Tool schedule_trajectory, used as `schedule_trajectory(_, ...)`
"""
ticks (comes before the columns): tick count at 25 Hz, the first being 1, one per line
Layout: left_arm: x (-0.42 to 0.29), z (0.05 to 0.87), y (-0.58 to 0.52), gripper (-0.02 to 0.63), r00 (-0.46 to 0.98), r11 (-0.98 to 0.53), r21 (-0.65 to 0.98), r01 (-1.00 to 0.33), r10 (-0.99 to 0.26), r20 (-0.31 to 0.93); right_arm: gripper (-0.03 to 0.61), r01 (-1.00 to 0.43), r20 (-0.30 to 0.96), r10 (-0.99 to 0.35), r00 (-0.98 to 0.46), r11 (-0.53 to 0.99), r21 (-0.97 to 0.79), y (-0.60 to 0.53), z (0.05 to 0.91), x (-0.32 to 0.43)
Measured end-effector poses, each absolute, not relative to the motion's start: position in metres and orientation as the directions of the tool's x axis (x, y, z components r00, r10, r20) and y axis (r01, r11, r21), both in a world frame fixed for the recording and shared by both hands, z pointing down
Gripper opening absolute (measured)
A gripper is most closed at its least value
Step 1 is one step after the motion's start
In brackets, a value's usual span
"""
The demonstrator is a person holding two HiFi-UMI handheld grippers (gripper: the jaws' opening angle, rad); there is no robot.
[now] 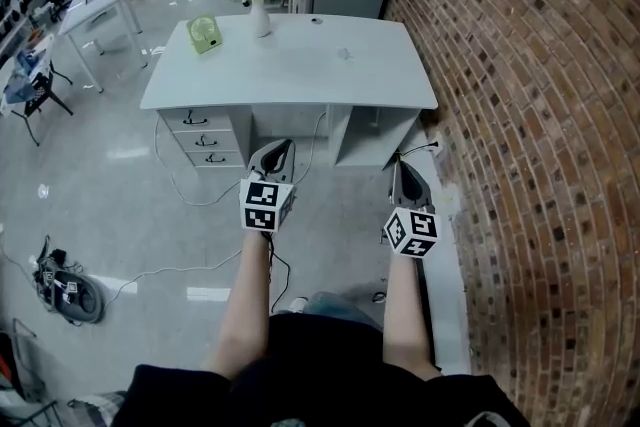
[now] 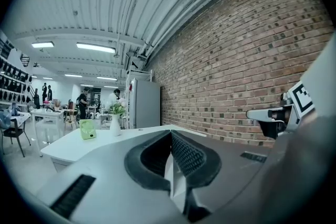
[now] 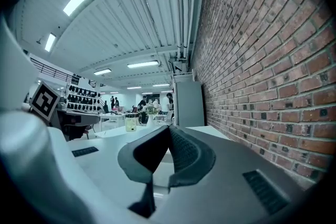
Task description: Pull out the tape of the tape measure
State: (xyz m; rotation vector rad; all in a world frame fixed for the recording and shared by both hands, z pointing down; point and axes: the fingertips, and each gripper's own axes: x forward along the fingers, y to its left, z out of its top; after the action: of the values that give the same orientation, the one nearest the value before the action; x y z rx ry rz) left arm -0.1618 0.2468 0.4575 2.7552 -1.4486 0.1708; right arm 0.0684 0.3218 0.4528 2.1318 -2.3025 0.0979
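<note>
A brick wall (image 1: 530,115) runs down the right side, and a pale glossy floor (image 1: 110,205) spreads out to the left. Ahead stands a white counter (image 1: 300,65) with drawers (image 1: 205,137) under its left end. A vase (image 1: 261,15) of flowers sits near its far edge. Left of the vase lies the tape measure (image 1: 204,33), as I take the small pale green case to be. Its tab cannot be made out from here. The left tongs (image 1: 276,151) and the right tongs (image 1: 402,173) are held out over the floor, well short of the counter, each with its jaws pressed together on nothing.

The pull has not begun, I judge. To do it well, step up to the counter and open both tongs before reaching. Clamp the case across its flat sides with one so that it cannot slide. Then pinch the tab with the other and draw it straight out in line with the case's mouth, not at an angle.
</note>
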Motion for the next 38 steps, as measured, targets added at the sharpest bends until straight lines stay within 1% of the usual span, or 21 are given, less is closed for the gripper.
schedule_trajectory(14, -0.155, 0.469, 0.222, 0.021, 0.590, -0.600, -0.045, -0.798, -0.795, 0.142, 0.002, -0.997, 0.047, -0.998, -0.047, 0.044, -0.063, 0.303, 0.459, 0.072)
schedule_trajectory(21, -0.135, 0.474, 0.184, 0.021, 0.599, -0.611, -0.059, -0.789, -0.787, 0.144, 0.002, -0.996, 0.044, -0.998, -0.041, 0.037, -0.076, 0.263, 0.464, 0.090)
schedule_trajectory(28, -0.110, 0.489, 0.105, 0.021, 0.586, -0.601, -0.077, -0.796, -0.795, 0.156, 0.002, -0.995, 0.041, -0.997, -0.068, 0.065, -0.069, 0.174, 0.474, 0.115)
schedule_trajectory(35, -0.063, 0.500, -0.017, 0.021, 0.569, -0.590, -0.091, -0.802, -0.801, 0.185, 0.002, -0.992, 0.053, -0.994, -0.100, 0.095, -0.083, 0.040, 0.481, 0.162)
schedule_trajectory(38, -0.043, 0.494, -0.080, 0.021, 0.561, -0.580, -0.082, -0.810, -0.808, 0.179, 0.002, -0.990, 0.062, -0.990, -0.126, 0.121, -0.077, -0.027, 0.477, 0.178)
